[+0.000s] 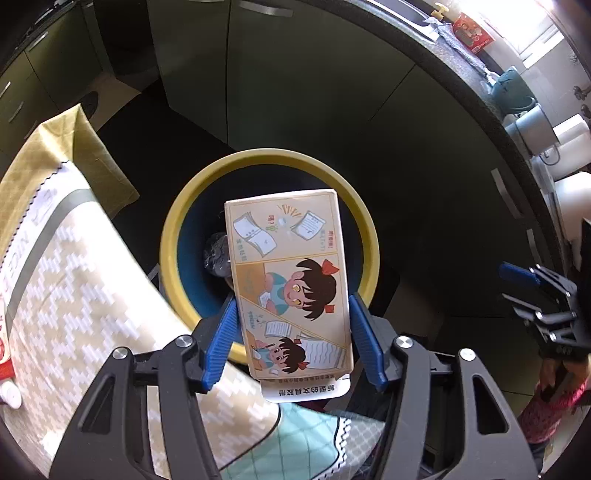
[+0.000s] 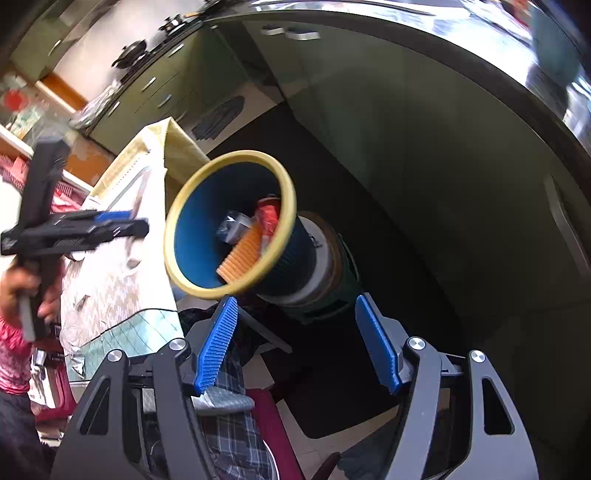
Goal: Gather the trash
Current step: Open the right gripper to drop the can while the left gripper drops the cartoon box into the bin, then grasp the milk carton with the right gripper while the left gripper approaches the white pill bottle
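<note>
STEP: drop carton | left gripper (image 1: 293,332) jaws clamp illustrated carton (image 1: 290,280) above yellow-rimmed bin (image 1: 269,157) | right gripper (image 2: 295,343) jaws spread, empty | ADVICE: centre over opening, then release.

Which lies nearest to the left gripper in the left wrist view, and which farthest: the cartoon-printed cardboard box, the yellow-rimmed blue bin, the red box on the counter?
1. Cartoon-printed cardboard box: between the fingers of the left gripper, over the bin's mouth.
2. Yellow-rimmed blue bin: directly beyond and below the box.
3. Red box on the counter: far away, upper right.
</note>
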The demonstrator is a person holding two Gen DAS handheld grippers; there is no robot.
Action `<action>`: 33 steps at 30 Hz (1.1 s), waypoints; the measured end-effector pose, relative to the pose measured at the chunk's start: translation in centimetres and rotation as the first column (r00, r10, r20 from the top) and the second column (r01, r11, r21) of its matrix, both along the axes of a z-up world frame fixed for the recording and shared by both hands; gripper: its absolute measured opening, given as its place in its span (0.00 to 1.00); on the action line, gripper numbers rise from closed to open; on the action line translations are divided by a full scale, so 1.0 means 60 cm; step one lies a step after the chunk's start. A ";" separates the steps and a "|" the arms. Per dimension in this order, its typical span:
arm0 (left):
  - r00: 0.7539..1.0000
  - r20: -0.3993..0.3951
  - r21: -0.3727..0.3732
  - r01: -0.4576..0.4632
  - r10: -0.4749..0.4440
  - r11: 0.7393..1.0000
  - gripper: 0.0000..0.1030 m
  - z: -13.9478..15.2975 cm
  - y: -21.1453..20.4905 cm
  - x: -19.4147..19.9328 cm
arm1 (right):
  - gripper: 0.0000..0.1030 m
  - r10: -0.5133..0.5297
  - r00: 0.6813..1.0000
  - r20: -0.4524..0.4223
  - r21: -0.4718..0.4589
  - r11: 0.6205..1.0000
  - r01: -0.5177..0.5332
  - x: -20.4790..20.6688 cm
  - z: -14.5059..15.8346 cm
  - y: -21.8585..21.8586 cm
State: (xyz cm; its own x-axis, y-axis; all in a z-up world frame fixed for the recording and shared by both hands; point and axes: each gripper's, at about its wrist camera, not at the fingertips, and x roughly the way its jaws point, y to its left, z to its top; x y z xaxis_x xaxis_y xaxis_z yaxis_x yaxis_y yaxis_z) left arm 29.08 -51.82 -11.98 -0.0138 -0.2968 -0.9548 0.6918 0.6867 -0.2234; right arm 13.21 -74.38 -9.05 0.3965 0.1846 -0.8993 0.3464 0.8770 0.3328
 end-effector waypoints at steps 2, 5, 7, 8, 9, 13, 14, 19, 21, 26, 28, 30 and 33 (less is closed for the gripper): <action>1.000 -0.006 0.036 -0.010 0.010 0.999 0.62 -0.030 -0.028 0.012 | 0.64 -0.013 1.000 -0.007 0.003 1.000 0.013 -0.020 -0.002 -0.004; 1.000 0.005 0.074 -0.023 0.022 0.997 0.66 -0.057 -0.043 0.021 | 0.65 -0.020 1.000 -0.015 0.010 1.000 0.021 -0.034 -0.006 -0.009; 1.000 -0.006 0.069 -0.030 0.031 0.997 0.66 -0.053 -0.034 0.023 | 0.65 -0.008 1.000 -0.022 0.009 1.000 0.008 -0.030 -0.011 -0.005; 0.999 -0.014 0.060 -0.034 0.035 0.998 0.66 -0.044 -0.022 0.022 | 0.65 0.001 1.000 -0.023 0.009 1.000 -0.001 -0.023 -0.014 -0.001; 0.999 -0.019 0.047 -0.034 0.034 0.998 0.66 -0.029 -0.009 0.019 | 0.65 0.013 1.000 -0.024 0.010 1.000 -0.013 -0.016 -0.015 0.007; 0.999 0.013 -0.024 -0.048 0.048 0.999 0.68 0.064 0.095 -0.001 | 0.65 0.084 0.996 -0.026 0.015 0.996 -0.084 0.020 -0.017 0.042; 0.998 0.025 -0.039 -0.056 0.057 0.998 0.69 0.088 0.128 -0.009 | 0.65 0.109 0.994 -0.028 0.011 0.994 -0.109 0.036 -0.016 0.058; 0.974 0.162 -0.057 -0.151 0.158 0.987 0.73 0.192 0.336 -0.053 | 0.65 0.237 0.971 -0.035 0.043 0.971 -0.236 0.136 -0.005 0.167; 0.953 0.207 -0.062 -0.215 0.223 0.975 0.75 0.222 0.423 -0.067 | 0.65 0.296 0.954 -0.038 0.046 0.955 -0.294 0.184 0.005 0.230; 0.882 0.281 -0.031 -0.384 0.377 0.923 0.78 0.231 0.630 -0.099 | 0.65 0.409 0.912 -0.042 0.042 0.912 -0.407 0.297 0.037 0.408; 0.868 0.271 -0.024 -0.427 0.417 0.904 0.78 0.215 0.699 -0.106 | 0.65 0.438 0.898 -0.049 0.058 0.898 -0.435 0.341 0.048 0.486; 0.858 0.233 -0.033 -0.463 0.457 0.886 0.78 0.194 0.759 -0.118 | 0.65 0.467 0.881 -0.077 0.028 0.884 -0.466 0.391 0.050 0.567; 0.850 0.196 -0.039 -0.491 0.488 0.870 0.78 0.167 0.834 -0.127 | 0.65 0.460 0.880 -0.119 0.044 0.888 -0.458 0.465 0.048 0.662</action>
